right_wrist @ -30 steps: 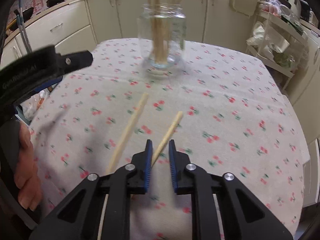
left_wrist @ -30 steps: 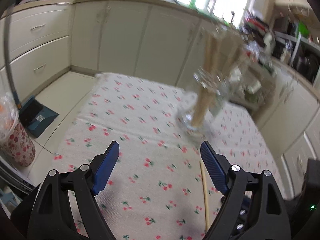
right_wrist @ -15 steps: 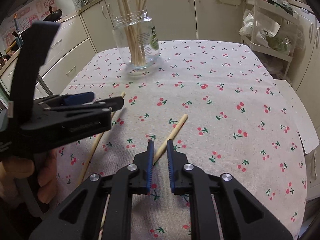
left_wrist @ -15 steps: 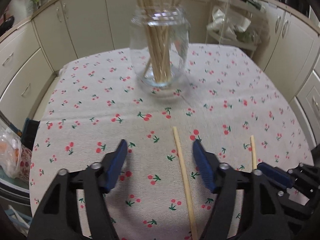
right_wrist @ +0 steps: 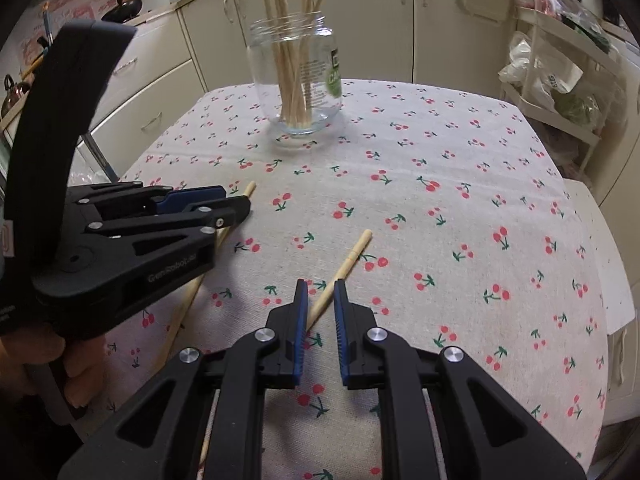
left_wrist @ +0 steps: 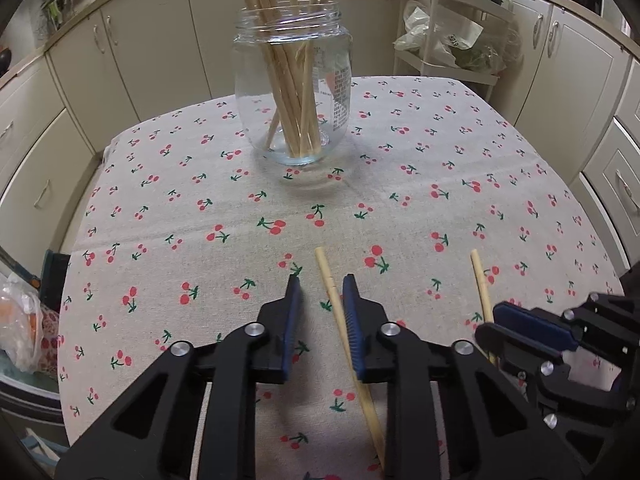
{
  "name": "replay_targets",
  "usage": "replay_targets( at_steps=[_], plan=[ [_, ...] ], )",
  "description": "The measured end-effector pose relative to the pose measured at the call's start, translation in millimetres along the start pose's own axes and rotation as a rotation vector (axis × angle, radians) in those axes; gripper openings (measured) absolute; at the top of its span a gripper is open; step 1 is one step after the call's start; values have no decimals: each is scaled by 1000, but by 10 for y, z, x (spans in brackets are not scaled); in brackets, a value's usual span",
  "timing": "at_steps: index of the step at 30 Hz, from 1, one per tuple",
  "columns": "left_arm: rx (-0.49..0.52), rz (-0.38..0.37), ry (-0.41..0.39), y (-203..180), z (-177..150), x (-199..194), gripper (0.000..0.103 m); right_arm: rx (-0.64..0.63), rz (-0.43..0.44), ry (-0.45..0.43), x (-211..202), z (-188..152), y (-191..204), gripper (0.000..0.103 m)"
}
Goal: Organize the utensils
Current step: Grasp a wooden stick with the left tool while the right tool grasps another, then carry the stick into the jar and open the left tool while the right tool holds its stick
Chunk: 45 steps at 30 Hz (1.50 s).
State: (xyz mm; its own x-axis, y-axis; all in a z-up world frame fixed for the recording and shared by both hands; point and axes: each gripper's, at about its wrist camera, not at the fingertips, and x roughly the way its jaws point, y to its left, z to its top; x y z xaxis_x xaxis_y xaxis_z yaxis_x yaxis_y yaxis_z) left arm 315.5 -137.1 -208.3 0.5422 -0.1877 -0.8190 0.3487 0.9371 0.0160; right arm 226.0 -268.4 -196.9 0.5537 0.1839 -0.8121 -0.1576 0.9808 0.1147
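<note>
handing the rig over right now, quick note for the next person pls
Left gripper: open, jaws have just been closing around the left chopstick, which lies on the tablecloth; not yet pinched.
Right gripper: shut on the right chopstick.
Jar: upright at the far side of the cloth, several chopsticks already standing in it.
To do: finish the left grip, then put both chopsticks into the jar.

Cream base cabinets with metal bar handles line the room on the far side and on both flanks, forming a continuous run. The cherry-print cloth covers the counter. A white wire rack holding plastic bags stands at the right. A dark pan sits on the worktop at the far left. Lighting is even and diffuse.
</note>
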Motion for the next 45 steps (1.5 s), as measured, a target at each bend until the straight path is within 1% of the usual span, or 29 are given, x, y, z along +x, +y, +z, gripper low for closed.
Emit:
replay_targets(
  at_steps=[5, 6, 9, 12, 14, 16, 18, 23, 24, 25, 26, 28, 29, 31, 32, 33, 35, 37, 39, 41, 45],
  plan=[
    [7, -9, 2, 29, -6, -3, 18, 11, -24, 17, 39, 49, -18, 14],
    [4, -15, 3, 33, 2, 1, 15, 13, -28, 18, 49, 60, -15, 14],
    [1, -46, 8, 57, 7, 4, 5, -9, -7, 26, 71, 74, 37, 13],
    [8, -86, 23, 131, 7, 3, 5, -68, 7, 38, 69, 69, 118, 10],
    [9, -142, 34, 220, 5, 1, 5, -51, 9, 41, 57, 77, 81, 10],
    [26, -160, 45, 258, 5, 0, 5, -12, 12, 48, 57, 92, 10, 10],
    [52, -159, 59, 254, 8, -7, 5, 23, 23, 55, 61, 104, -50, 10],
    [38, -165, 86, 283, 34, 8, 6, 30, 20, 55, 82, 122, -41, 12],
    [40, -159, 89, 276, 48, 19, 7, 37, 22, 56, 90, 132, -43, 13],
    [43, -154, 90, 260, 62, 26, 8, 43, 23, 56, 96, 143, -47, 18],
    [46, -148, 92, 238, 77, 32, 12, 47, 22, 56, 107, 158, -44, 20],
    [59, -129, 95, 196, 92, 39, 13, 36, 9, 56, 121, 172, -13, 20],
    [71, -115, 96, 167, 95, 40, 13, 25, -1, 57, 128, 176, 6, 20],
    [97, -98, 94, 117, 92, 37, 12, 4, -25, 58, 134, 175, 23, 11],
    [106, -98, 90, 106, 84, 31, 7, -3, -29, 58, 134, 172, 20, 8],
    [108, -102, 89, 99, 81, 29, 5, -3, -27, 58, 130, 170, 13, 7],
    [101, -103, 85, 114, 74, 16, 5, -6, -24, 58, 119, 159, 1, 6],
    [75, -106, 58, 169, 90, -43, 5, -6, -24, 56, 102, 140, -4, 6],
    [20, -115, 3, 279, 164, -168, 5, 0, -22, 51, 94, 129, -8, 6],
    [-46, -143, -77, 410, 272, -339, 5, 10, -21, 41, 87, 113, -13, 6],
    [-126, -157, -227, 597, 485, -651, 5, 17, -36, 23, 87, 94, 8, 6]
  ],
)
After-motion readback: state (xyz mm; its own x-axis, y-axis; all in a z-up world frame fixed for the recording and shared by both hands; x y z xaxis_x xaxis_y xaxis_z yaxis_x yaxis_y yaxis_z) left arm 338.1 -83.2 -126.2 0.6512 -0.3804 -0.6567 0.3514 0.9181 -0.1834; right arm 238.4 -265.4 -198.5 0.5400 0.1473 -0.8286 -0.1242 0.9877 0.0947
